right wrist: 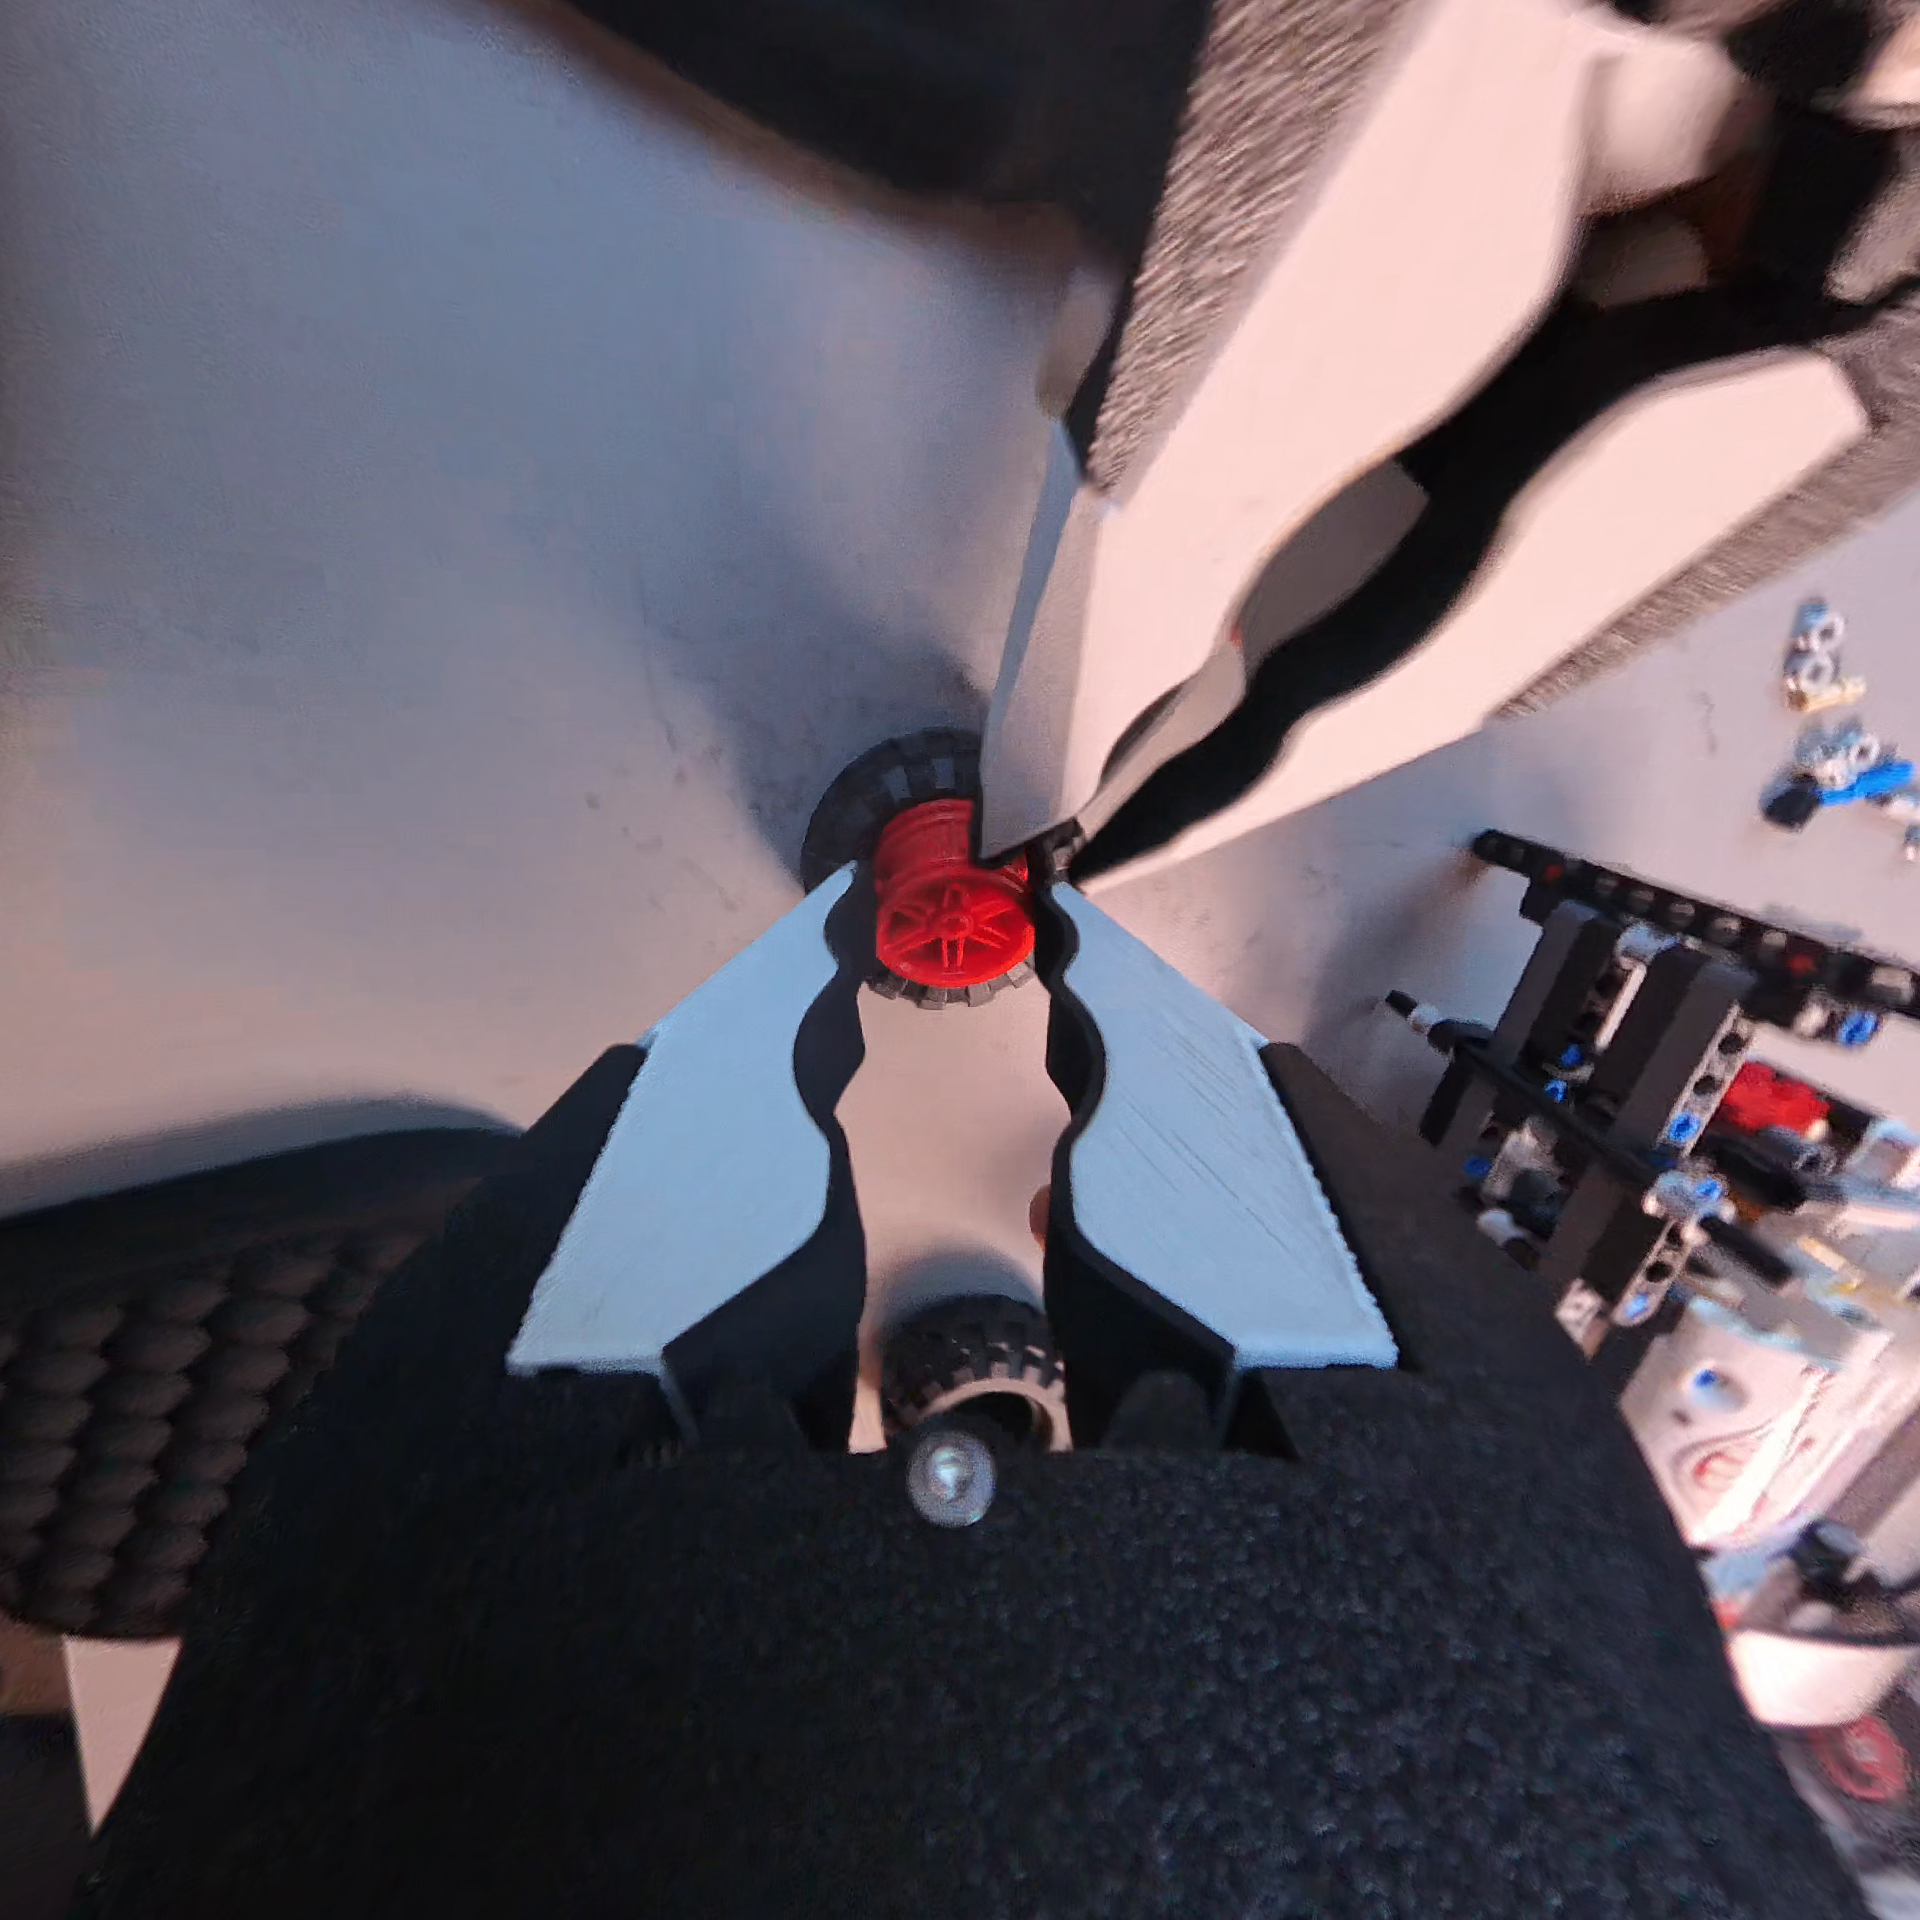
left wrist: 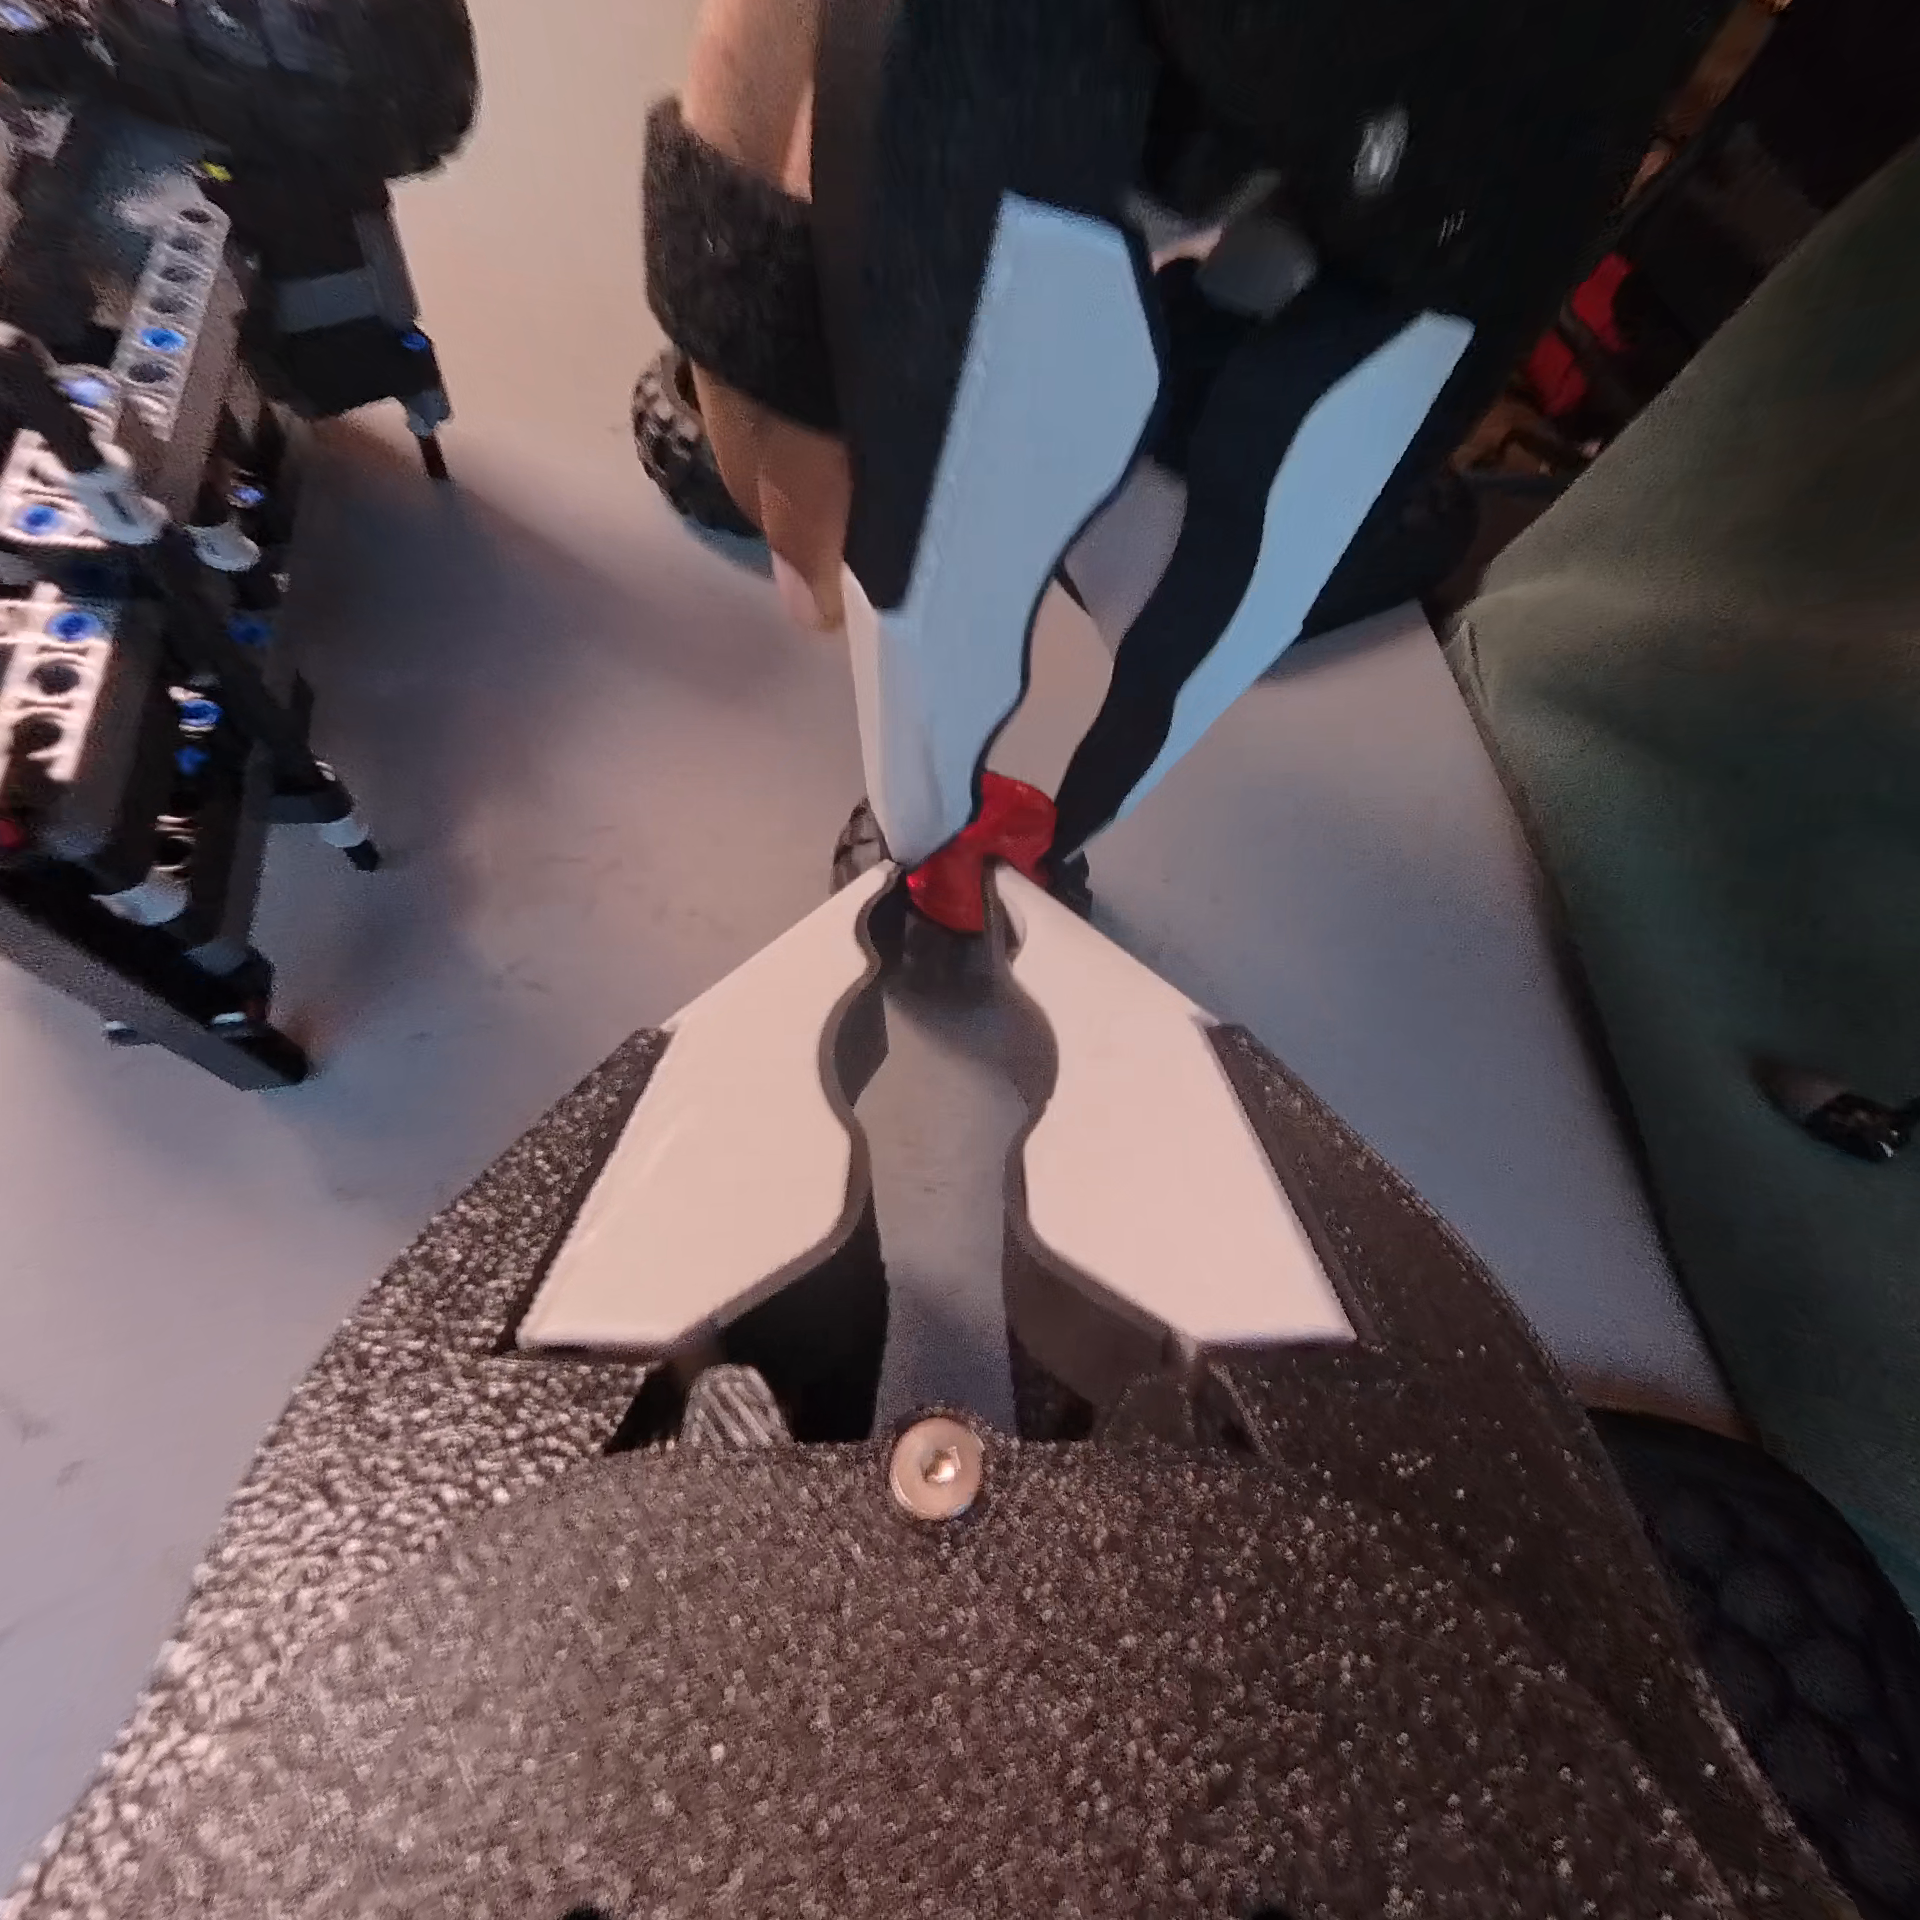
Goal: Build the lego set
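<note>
A red wheel hub point(right wrist: 951, 914) sits partly inside a small black tyre point(right wrist: 883, 790), just above the white table. My right gripper point(right wrist: 948, 883) is shut on the hub, one fingertip on each side. My left gripper point(left wrist: 948, 881) meets it from the opposite side. Its jaws are nearly closed and appear shut on the tyre point(left wrist: 930, 961) around the hub point(left wrist: 987, 831). In the left wrist view the right gripper point(left wrist: 987, 842) comes down from the top. In the right wrist view the left gripper point(right wrist: 1034, 847) comes in from the upper right. Which parts each pad touches is partly hidden.
The half-built black and grey Lego model point(left wrist: 114, 623) stands at the left, also seen in the right wrist view point(right wrist: 1662, 1101). A second small tyre point(right wrist: 971, 1361) lies under my right gripper. Loose blue pieces point(right wrist: 1839, 769) lie far right. A large black tyre point(right wrist: 156, 1403) and grey-green fabric point(left wrist: 1714, 779) border the table. Less than 4 cm separates the two grippers' tips.
</note>
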A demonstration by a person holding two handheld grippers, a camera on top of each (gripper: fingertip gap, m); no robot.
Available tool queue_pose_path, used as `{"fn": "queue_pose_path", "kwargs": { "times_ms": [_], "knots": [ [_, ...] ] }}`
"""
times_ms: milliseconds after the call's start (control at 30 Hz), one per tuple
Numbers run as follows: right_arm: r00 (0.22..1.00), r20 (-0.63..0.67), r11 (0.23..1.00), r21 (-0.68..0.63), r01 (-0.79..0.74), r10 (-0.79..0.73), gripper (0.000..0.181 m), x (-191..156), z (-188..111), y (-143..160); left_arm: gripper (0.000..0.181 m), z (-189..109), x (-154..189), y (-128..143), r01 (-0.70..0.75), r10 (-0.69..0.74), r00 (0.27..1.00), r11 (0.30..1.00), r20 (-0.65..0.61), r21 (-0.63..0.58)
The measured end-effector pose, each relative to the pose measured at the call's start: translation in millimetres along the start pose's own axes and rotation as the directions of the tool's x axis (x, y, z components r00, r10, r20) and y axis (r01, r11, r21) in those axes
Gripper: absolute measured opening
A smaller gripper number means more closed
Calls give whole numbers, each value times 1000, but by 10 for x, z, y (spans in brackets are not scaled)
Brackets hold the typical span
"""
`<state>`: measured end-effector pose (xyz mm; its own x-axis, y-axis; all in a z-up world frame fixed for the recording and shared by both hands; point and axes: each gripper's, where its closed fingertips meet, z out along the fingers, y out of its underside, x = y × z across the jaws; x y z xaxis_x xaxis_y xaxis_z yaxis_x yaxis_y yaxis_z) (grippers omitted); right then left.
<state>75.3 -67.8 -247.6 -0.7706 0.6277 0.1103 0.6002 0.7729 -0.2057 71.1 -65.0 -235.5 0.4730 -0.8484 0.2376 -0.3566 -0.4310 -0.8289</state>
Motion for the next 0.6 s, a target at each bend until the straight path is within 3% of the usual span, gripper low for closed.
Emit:
{"fn": "queue_pose_path", "kwargs": {
  "times_ms": [133,300,433,600],
  "knots": [
    [984,-72,980,124,-155,165,32,25,-38,1,2,22,62,28,-55,55,998,998,-5,-28],
    [956,-157,952,219,-212,249,35,54,-185,-40,0,26,60,31,-74,75,997,997,20,-38],
    [946,-148,946,199,-256,287,13,-33,-130,-31,0,30,60,38,-74,75,997,996,18,-42],
    [945,-144,951,146,-272,293,11,-27,-89,-35,0,38,50,64,-70,71,997,996,17,-54]
  ]
}}
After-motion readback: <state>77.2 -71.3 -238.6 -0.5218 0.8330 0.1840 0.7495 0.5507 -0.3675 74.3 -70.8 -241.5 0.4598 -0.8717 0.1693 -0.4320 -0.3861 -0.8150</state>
